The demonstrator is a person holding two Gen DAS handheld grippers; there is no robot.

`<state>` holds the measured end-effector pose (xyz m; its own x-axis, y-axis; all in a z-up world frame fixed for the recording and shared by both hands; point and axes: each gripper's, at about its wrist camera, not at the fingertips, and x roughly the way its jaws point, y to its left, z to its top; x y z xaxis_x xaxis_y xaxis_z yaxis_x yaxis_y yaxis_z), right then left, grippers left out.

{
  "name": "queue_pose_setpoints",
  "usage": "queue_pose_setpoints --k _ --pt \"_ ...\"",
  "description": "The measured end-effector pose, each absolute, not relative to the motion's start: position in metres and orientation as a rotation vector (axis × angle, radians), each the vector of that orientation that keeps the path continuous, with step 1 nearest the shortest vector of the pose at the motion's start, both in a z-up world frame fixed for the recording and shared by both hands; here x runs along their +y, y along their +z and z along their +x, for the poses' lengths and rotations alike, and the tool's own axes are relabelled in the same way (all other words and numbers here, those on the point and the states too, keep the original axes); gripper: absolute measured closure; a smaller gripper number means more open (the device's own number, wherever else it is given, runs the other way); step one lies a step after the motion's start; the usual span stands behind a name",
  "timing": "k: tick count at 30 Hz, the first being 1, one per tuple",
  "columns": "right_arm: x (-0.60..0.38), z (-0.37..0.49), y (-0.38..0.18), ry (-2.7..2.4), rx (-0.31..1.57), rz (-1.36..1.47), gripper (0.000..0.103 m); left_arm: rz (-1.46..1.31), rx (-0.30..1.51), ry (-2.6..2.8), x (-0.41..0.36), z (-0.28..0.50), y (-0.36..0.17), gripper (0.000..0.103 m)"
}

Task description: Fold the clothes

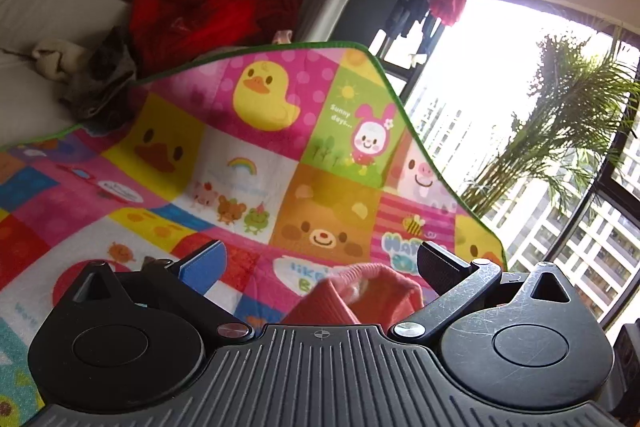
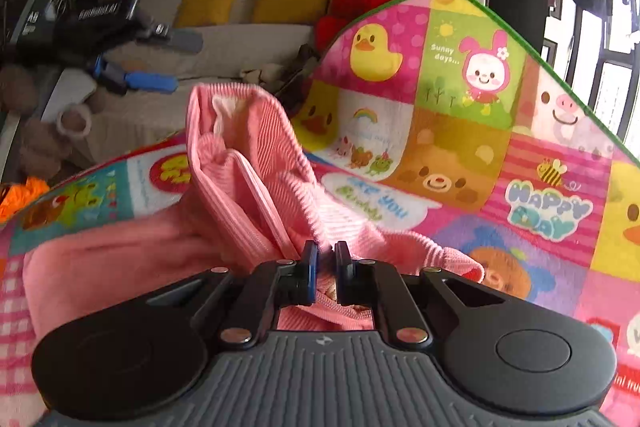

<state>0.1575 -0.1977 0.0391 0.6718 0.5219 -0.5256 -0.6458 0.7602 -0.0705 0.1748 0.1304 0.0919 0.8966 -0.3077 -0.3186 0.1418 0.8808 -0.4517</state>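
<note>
- Here, my left gripper (image 1: 322,263) hangs with its jaws spread wide and nothing between them; a bunched edge of the pink garment (image 1: 360,297) sits just below and ahead of the gap, not touching either pad as far as I can tell.
- Beyond that gripper spreads the cartoon play mat (image 1: 248,163), a flat patchwork of bright squares bound in green, its far edge curling upward; I judge it serves as the folding surface.
- Ahead and to the left of it, a grey and beige heap of clothes (image 1: 92,75) lies on the pale sofa (image 1: 44,11), likely waiting its turn.
- My right gripper (image 2: 326,257) has its jaws nearly together, pinching a fold of the pink garment (image 2: 248,179).
- The fabric is soft, ribbed knit, salmon-pink, with a pale inner lining showing at the raised opening; it rises in a limp peak ahead of the jaws and pools on the mat to their left, which I take to mean I am lifting it to spread it out.
</note>
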Motion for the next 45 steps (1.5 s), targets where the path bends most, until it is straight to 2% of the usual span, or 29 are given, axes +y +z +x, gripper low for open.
queue_pose_setpoints --k 6,8,10,12,16,18,22,27,28,29,30,31,32,33,34,35,40,45 --pt "-0.221 0.105 0.018 0.706 0.565 -0.190 0.090 -0.333 0.537 -0.273 0.106 0.144 0.067 0.000" --pt "-0.238 0.092 0.028 0.703 0.531 -0.142 0.079 -0.249 0.600 -0.261 0.101 0.131 0.049 0.000" --pt "-0.256 0.086 0.040 0.673 0.490 -0.087 0.056 -0.177 0.663 -0.237 0.099 0.120 0.031 0.000" --pt "-0.273 0.086 0.050 0.638 0.461 -0.029 0.043 -0.128 0.701 -0.205 0.100 0.108 0.018 0.000" --pt "-0.299 0.106 0.049 0.554 0.495 0.122 0.036 -0.266 0.690 -0.256 0.108 0.084 0.014 0.000" --pt "-0.302 0.121 0.038 0.530 0.545 0.184 0.036 -0.413 0.668 -0.342 0.110 0.076 0.014 0.000" --pt "-0.291 0.140 0.011 0.513 0.626 0.219 0.036 -0.490 0.715 -0.358 0.096 0.088 -0.004 0.000" --pt "-0.283 0.153 -0.008 0.490 0.649 0.250 0.038 -0.561 0.740 -0.351 0.095 0.098 -0.018 0.007" --pt "-0.280 0.155 -0.010 0.492 0.649 0.253 0.051 -0.571 0.736 -0.348 0.096 0.100 -0.019 0.017" --pt "-0.275 0.157 -0.010 0.489 0.645 0.235 0.058 -0.581 0.730 -0.339 0.096 0.103 -0.019 0.025" --pt "-0.269 0.156 -0.009 0.481 0.638 0.200 0.069 -0.591 0.724 -0.323 0.096 0.105 -0.019 0.027" --pt "-0.263 0.155 -0.008 0.474 0.631 0.169 0.078 -0.588 0.721 -0.313 0.095 0.107 -0.017 0.032" --pt "-0.259 0.152 -0.005 0.474 0.622 0.148 0.084 -0.585 0.719 -0.303 0.094 0.109 -0.015 0.048" --pt "-0.257 0.147 0.000 0.480 0.610 0.136 0.094 -0.581 0.715 -0.294 0.093 0.110 -0.013 0.057" --pt "-0.257 0.142 0.006 0.487 0.592 0.135 0.094 -0.567 0.708 -0.293 0.092 0.108 -0.007 0.068" --pt "-0.258 0.135 0.014 0.496 0.572 0.135 0.094 -0.550 0.695 -0.298 0.091 0.105 0.001 0.075" --pt "-0.279 0.085 0.051 0.556 0.495 0.155 0.095 -0.442 0.629 -0.348 0.091 0.061 0.040 0.078" --pt "-0.285 0.067 0.018 0.533 0.600 0.164 0.094 -0.351 0.694 -0.310 0.087 0.034 0.020 0.074"
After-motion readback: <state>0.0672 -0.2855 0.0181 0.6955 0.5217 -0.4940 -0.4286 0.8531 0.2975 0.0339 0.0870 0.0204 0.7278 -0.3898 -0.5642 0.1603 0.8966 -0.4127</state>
